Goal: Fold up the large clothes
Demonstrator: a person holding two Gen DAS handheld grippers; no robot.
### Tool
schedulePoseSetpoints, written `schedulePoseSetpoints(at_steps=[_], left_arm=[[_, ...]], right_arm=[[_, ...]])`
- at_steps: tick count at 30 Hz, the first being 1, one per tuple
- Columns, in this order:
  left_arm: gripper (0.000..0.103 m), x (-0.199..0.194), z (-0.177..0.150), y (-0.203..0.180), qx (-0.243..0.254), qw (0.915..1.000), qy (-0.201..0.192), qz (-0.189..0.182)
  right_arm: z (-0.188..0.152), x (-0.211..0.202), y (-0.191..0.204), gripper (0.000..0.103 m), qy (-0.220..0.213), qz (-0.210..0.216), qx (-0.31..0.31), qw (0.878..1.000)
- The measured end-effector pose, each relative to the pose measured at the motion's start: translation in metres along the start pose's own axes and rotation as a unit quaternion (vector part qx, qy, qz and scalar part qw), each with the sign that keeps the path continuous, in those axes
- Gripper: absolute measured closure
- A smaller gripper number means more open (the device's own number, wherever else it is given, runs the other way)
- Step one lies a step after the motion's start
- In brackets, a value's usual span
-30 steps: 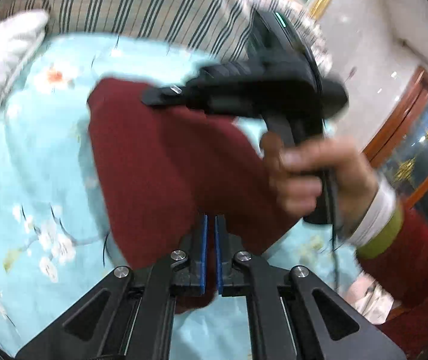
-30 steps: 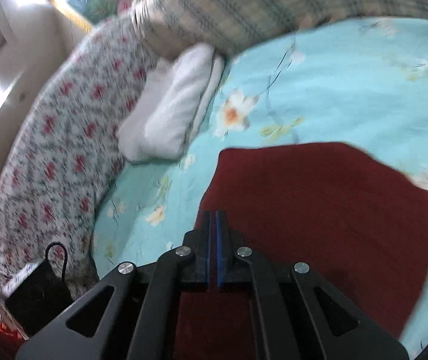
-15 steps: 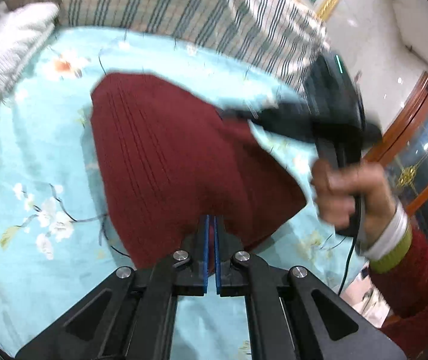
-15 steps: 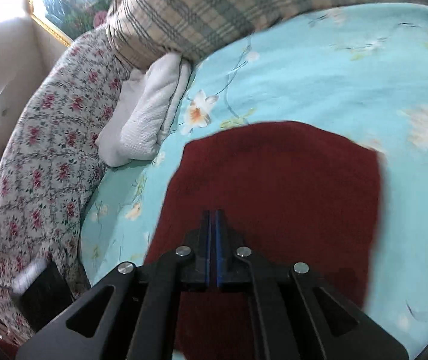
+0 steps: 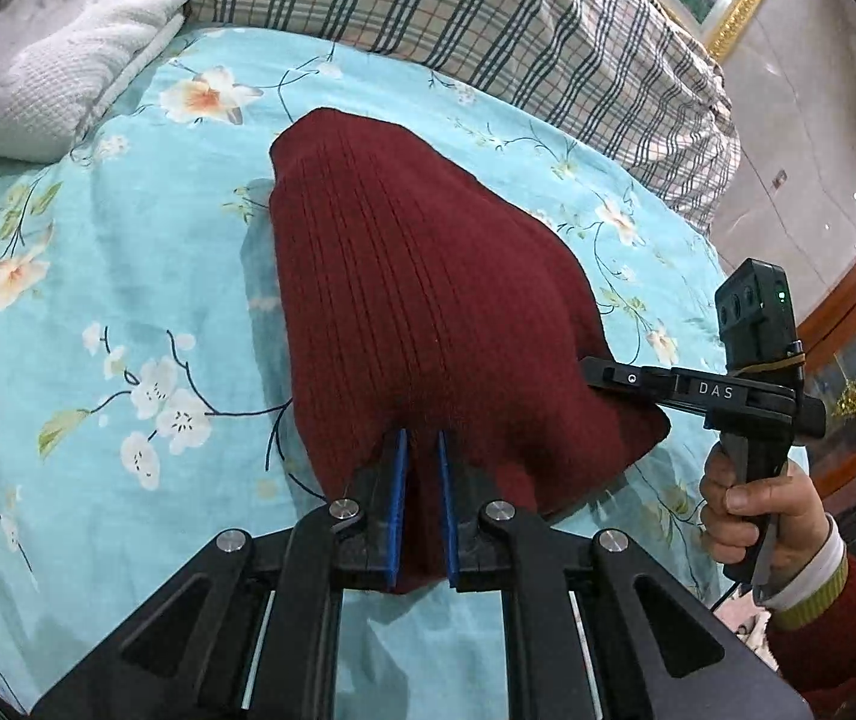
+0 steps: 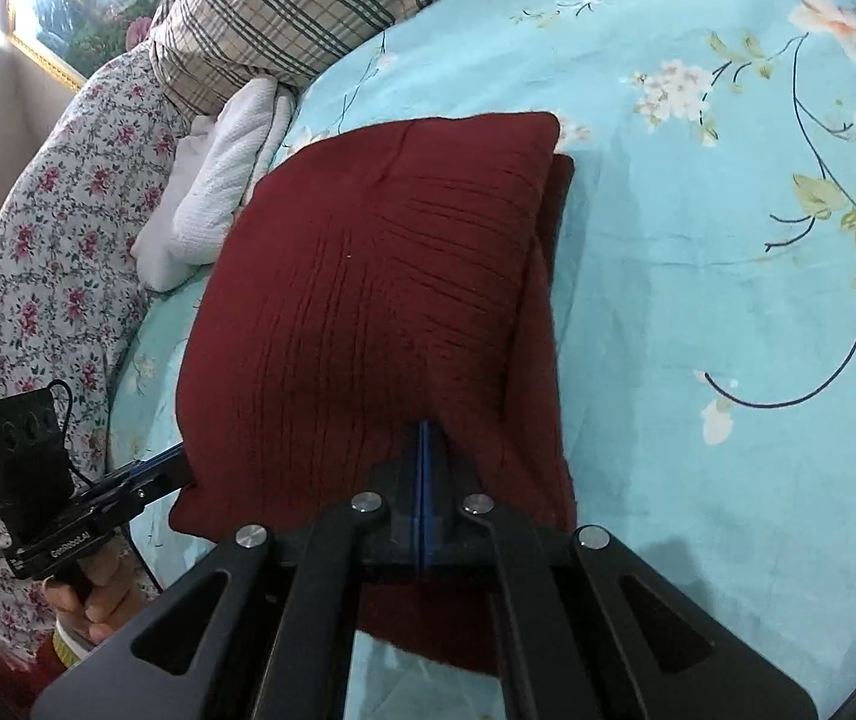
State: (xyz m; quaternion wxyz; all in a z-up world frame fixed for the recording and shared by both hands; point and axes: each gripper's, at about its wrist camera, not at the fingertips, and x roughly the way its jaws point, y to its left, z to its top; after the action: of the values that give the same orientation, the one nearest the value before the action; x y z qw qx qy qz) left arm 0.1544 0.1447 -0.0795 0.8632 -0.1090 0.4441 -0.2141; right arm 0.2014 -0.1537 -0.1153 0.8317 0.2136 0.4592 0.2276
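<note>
Dark red knit sweater (image 5: 428, 312), folded on the floral bed sheet (image 5: 98, 276) at frame centre, has its near edge pinched by the clenched right gripper (image 6: 425, 480), while the left gripper (image 5: 422, 504), jaws just parting, loosely straddles its hem.

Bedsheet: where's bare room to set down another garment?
Free: floral bedsheet right of the maroon sweater; also the strip between sweater and white towel. Crowded: head end, towel against plaid pillow.
</note>
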Motion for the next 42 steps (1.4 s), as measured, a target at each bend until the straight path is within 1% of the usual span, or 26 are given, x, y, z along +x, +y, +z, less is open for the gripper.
schedulePoseSetpoints(at_steps=[3, 4, 6, 7, 8, 9, 10, 12, 14, 16, 17, 19, 20, 22, 24, 25, 26, 28, 29, 31, 34, 36, 38, 39, 40, 42], left_arm=[[0.093, -0.005, -0.008, -0.004, -0.003, 0.9999, 0.002, 0.013], [0.093, -0.009, -0.008, -0.007, -0.002, 0.9998, -0.001, 0.019], [0.087, -0.014, -0.006, -0.008, -0.007, 0.9997, -0.009, 0.022], [0.077, -0.017, -0.004, -0.006, -0.014, 0.9995, -0.013, 0.025], [0.067, -0.019, -0.003, -0.005, -0.022, 0.9992, -0.018, 0.029], [0.064, -0.020, 0.000, -0.002, -0.030, 0.9988, -0.023, 0.033], [0.064, -0.020, 0.003, 0.001, -0.039, 0.9984, -0.026, 0.033], [0.064, -0.017, 0.008, 0.006, -0.053, 0.9978, -0.025, 0.030], [0.062, -0.012, 0.013, 0.008, -0.060, 0.9975, -0.023, 0.029], [0.060, -0.002, 0.016, 0.008, -0.059, 0.9977, -0.011, 0.031], [0.060, 0.001, 0.018, 0.006, -0.059, 0.9977, -0.008, 0.031], [0.059, 0.002, 0.019, 0.001, -0.050, 0.9982, -0.006, 0.034], [0.058, 0.004, 0.019, -0.003, -0.039, 0.9985, -0.003, 0.039], [0.058, 0.008, 0.018, -0.006, -0.028, 0.9987, 0.004, 0.042], [0.054, 0.013, 0.016, -0.010, -0.018, 0.9987, 0.010, 0.046], [0.052, 0.015, 0.015, -0.013, -0.011, 0.9984, 0.013, 0.053], [0.052, 0.017, 0.015, -0.015, -0.003, 0.9980, 0.016, 0.061], [0.052, 0.018, 0.013, -0.021, 0.018, 0.9966, 0.019, 0.078], [0.052, 0.019, 0.013, -0.022, 0.022, 0.9962, 0.020, 0.081], [0.052, 0.019, 0.013, -0.022, 0.022, 0.9962, 0.022, 0.082], [0.051, 0.018, 0.012, -0.018, 0.014, 0.9968, 0.021, 0.076], [0.050, 0.019, 0.012, -0.018, 0.013, 0.9967, 0.020, 0.077], [0.048, 0.020, 0.011, -0.017, 0.012, 0.9966, 0.021, 0.079], [0.046, 0.020, 0.010, -0.017, 0.012, 0.9967, 0.023, 0.077], [0.045, 0.021, 0.009, -0.016, 0.012, 0.9967, 0.025, 0.076], [0.044, 0.020, 0.005, -0.015, 0.010, 0.9966, 0.029, 0.076]], right_arm=[[-0.002, -0.007, 0.003, 0.101, -0.005, 0.001, 0.004, 1.000], [-0.001, -0.016, 0.008, 0.101, -0.020, 0.002, -0.002, 1.000], [0.003, -0.028, 0.013, 0.097, -0.046, 0.003, -0.003, 0.999], [0.007, -0.034, 0.012, 0.094, -0.059, 0.003, 0.003, 0.998], [0.013, -0.037, 0.010, 0.079, -0.068, 0.002, 0.011, 0.998], [0.017, -0.038, 0.009, 0.060, -0.071, -0.005, 0.015, 0.997], [0.022, -0.036, 0.007, 0.054, -0.072, -0.012, 0.017, 0.997], [0.030, -0.025, 0.003, 0.054, -0.065, -0.003, 0.024, 0.998], [0.037, -0.008, -0.004, 0.054, -0.042, -0.010, 0.044, 0.998], [0.042, 0.004, -0.008, 0.068, -0.034, 0.005, 0.057, 0.998], [0.043, 0.000, -0.008, 0.090, -0.042, 0.015, 0.062, 0.997], [0.043, -0.020, 0.000, 0.092, -0.084, 0.023, 0.051, 0.995], [0.040, -0.031, 0.006, 0.093, -0.103, 0.020, 0.037, 0.994], [0.036, -0.037, 0.009, 0.093, -0.104, -0.003, 0.024, 0.994], [0.032, -0.021, 0.001, 0.093, -0.071, -0.027, 0.028, 0.997], [0.028, -0.009, -0.005, 0.093, -0.050, -0.032, 0.038, 0.998], [0.026, -0.005, -0.009, 0.092, -0.043, -0.029, 0.045, 0.998], [0.026, -0.013, -0.006, 0.090, -0.055, -0.036, 0.050, 0.997], [0.028, -0.022, 0.000, 0.085, -0.064, -0.052, 0.043, 0.996], [0.028, -0.045, 0.019, 0.085, -0.099, -0.077, 0.011, 0.992], [0.026, -0.061, 0.041, 0.085, -0.121, -0.062, -0.028, 0.990], [0.023, -0.044, 0.047, 0.085, -0.077, -0.060, -0.030, 0.995], [0.017, -0.010, 0.040, 0.085, -0.024, -0.102, -0.041, 0.994], [0.013, 0.000, 0.032, 0.086, -0.015, -0.102, -0.034, 0.994], [0.009, 0.001, 0.025, 0.086, -0.031, -0.092, -0.025, 0.995], [0.009, -0.004, 0.019, 0.089, -0.036, -0.079, -0.008, 0.996]])
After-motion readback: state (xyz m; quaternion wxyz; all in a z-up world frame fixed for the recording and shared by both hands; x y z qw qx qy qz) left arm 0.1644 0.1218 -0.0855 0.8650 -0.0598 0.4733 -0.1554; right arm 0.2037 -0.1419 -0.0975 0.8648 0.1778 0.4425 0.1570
